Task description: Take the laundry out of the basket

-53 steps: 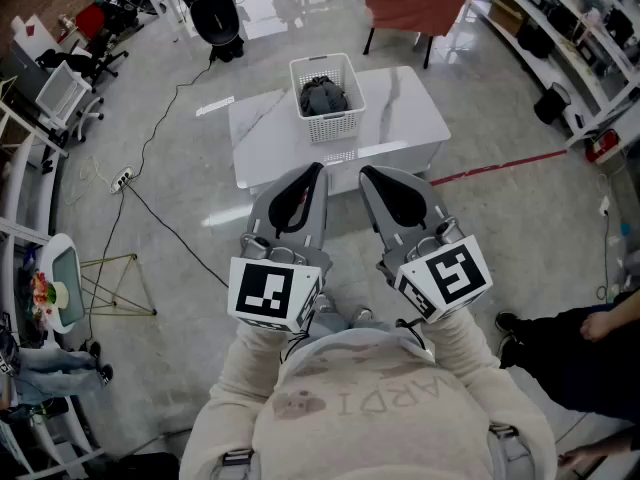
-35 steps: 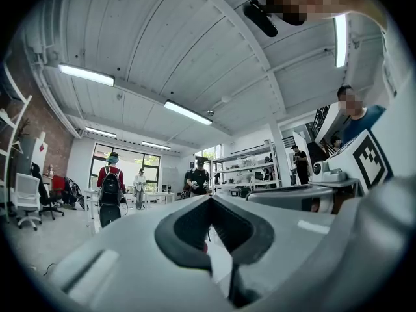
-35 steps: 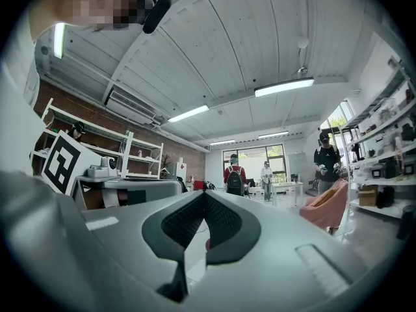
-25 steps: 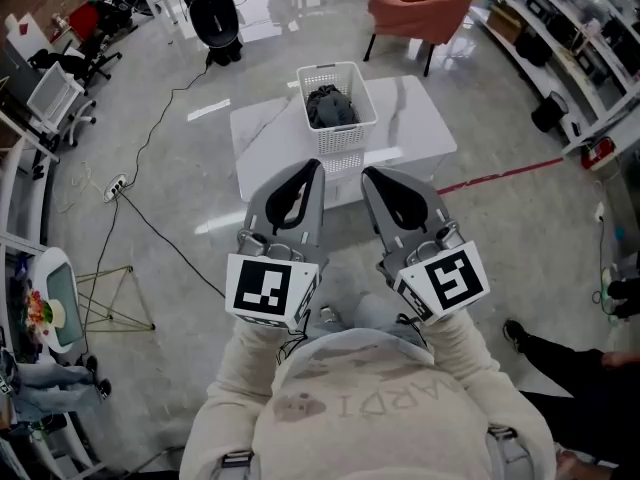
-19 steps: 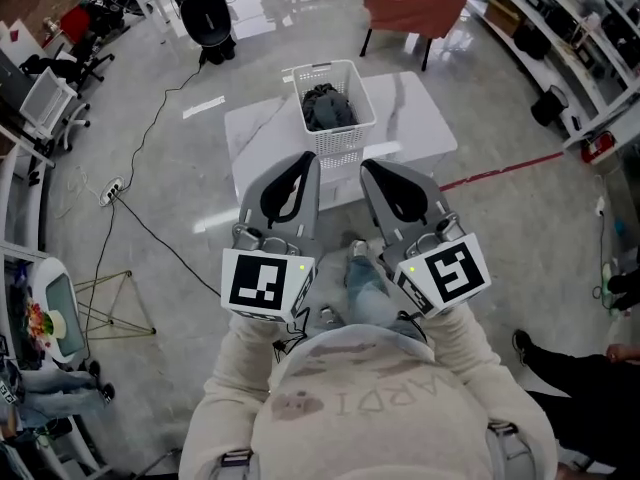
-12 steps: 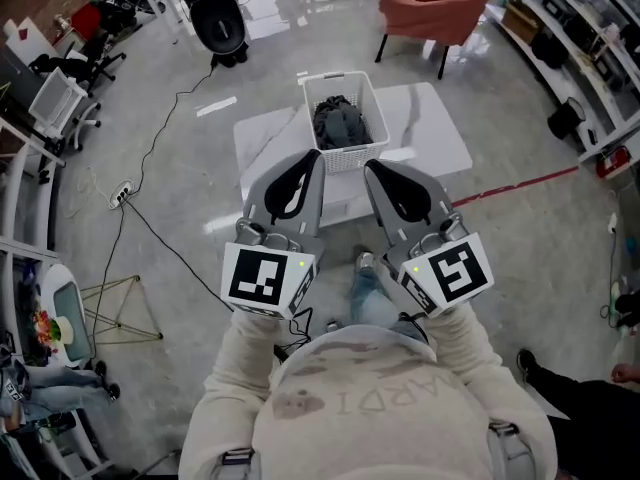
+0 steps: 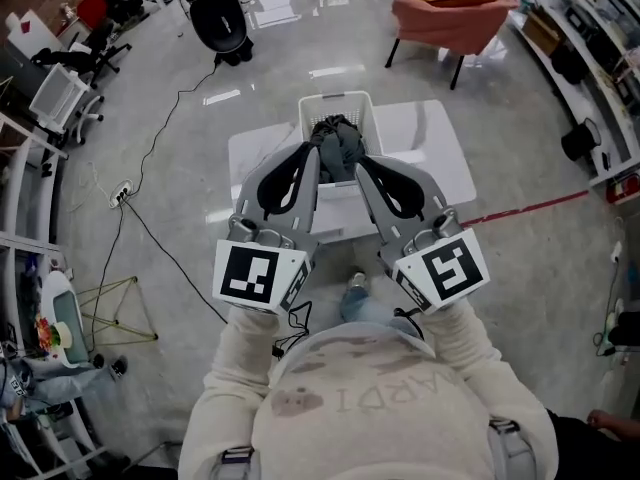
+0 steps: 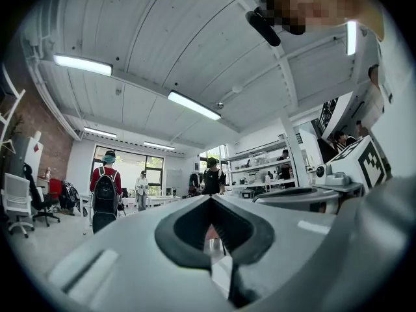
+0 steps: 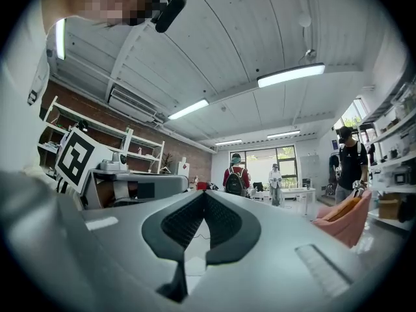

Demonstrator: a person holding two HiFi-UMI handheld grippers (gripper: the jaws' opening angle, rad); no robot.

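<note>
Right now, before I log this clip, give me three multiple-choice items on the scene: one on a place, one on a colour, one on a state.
1. Where does the basket stand?
A. On the floor
B. On the white table
C. On the pink armchair

2. What colour is the laundry in the basket?
A. Dark grey
B. Bright yellow
C. White

3. How do the jaws of the left gripper and the right gripper stand?
A. Both shut, with nothing between them
B. Left shut on a garment, right open
C. Both wide open

Answers:
1 B: the head view shows the basket on the tabletop.
2 A: the heap inside is dark against the white basket walls.
3 A: in each gripper view the jaws meet at the tips, and only the room shows beyond them.
</note>
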